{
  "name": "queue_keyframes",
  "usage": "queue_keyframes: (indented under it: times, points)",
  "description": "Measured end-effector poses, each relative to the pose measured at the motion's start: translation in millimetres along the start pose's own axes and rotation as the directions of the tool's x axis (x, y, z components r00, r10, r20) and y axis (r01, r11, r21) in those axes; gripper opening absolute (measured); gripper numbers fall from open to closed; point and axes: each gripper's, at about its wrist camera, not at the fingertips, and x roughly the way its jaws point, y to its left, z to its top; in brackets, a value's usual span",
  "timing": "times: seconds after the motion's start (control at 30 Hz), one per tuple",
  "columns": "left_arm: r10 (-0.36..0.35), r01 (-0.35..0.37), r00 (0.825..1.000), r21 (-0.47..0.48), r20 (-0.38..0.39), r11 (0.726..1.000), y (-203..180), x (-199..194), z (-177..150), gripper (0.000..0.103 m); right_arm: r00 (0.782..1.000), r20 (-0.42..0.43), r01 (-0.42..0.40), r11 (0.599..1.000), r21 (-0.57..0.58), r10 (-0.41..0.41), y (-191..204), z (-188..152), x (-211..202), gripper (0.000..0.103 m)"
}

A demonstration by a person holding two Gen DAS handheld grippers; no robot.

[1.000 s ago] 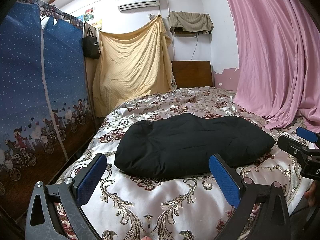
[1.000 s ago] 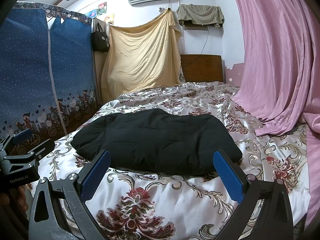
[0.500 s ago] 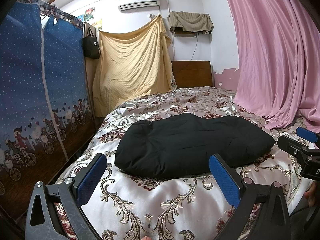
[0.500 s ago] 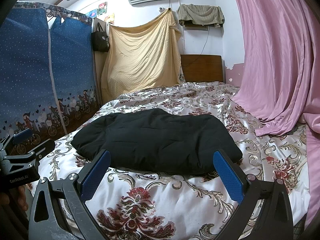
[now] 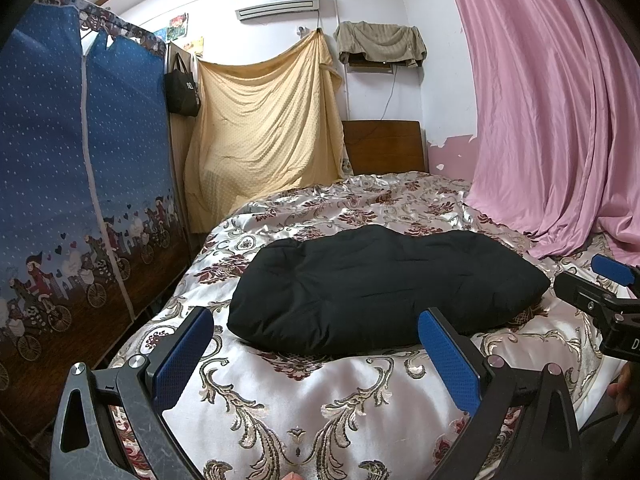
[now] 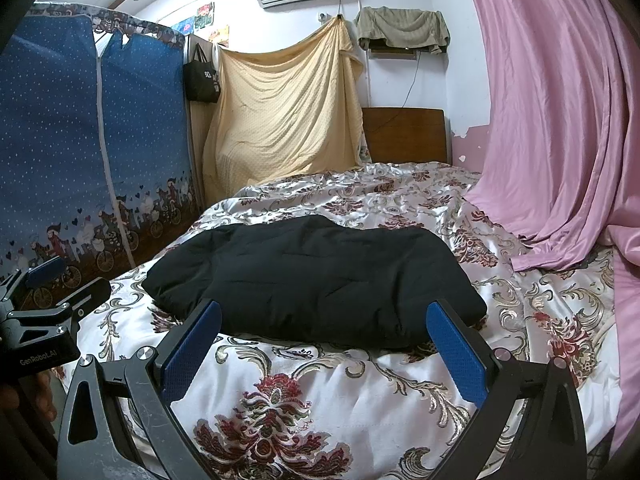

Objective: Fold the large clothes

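A puffy black garment (image 5: 380,288) (image 6: 316,280) lies folded into a thick bundle across the middle of the bed. My left gripper (image 5: 316,344) hovers over the bed's near end, short of the bundle's front edge, open with nothing between its blue pads. My right gripper (image 6: 324,336) is held the same way, open and empty, just before the garment's near edge. Each gripper shows at the side of the other's view: the right gripper (image 5: 608,292) at the right edge, the left gripper (image 6: 44,300) at the left edge.
The bed has a shiny floral cover (image 5: 320,408) and a wooden headboard (image 5: 384,148). A blue fabric wardrobe (image 5: 80,200) stands along the left. A pink curtain (image 5: 560,120) drapes onto the bed's right side. A yellow sheet (image 5: 264,128) hangs at the back.
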Motion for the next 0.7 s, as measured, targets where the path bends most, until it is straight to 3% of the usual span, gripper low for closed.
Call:
queue_keyframes:
  times: [0.7]
  points:
    - [0.030,-0.029,0.999,-0.026,0.021,0.999,1.4,-5.4,-1.7,0.103,1.000,0.000,-0.015,1.000,-0.003,0.015,7.7,-2.1,2.3,0.101]
